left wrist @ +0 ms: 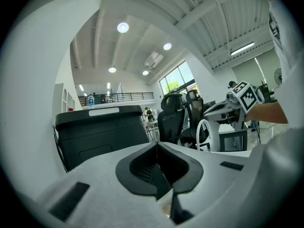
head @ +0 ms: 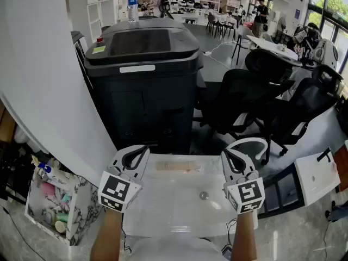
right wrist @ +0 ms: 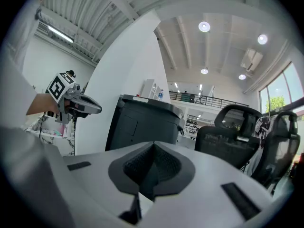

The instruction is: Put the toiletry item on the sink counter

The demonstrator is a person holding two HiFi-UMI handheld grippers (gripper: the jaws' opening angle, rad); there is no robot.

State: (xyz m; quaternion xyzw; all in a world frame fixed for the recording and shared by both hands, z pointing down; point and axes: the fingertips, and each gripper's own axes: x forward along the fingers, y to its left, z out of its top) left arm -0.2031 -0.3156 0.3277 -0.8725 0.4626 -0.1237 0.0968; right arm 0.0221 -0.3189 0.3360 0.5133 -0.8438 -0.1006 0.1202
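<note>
Holding left tool (head: 142, 150) and right tool (head: 229, 151) side by side, about level, above the white sink (head: 163, 216), drain (head: 204, 196) showing between them. Pressing both pairs of jaws fully together, gripping nothing, touching nothing. Toiletry items (head: 51, 203) lying jumbled in a marbled box (head: 82, 197) at lower left, just beside the sink, below the left tool. Pale flat strip (head: 176, 166) lying at the sink's far edge, kind unclear. Facing a big black cabinet (head: 144, 86) with a water bottle (head: 132, 4) standing on top.
</note>
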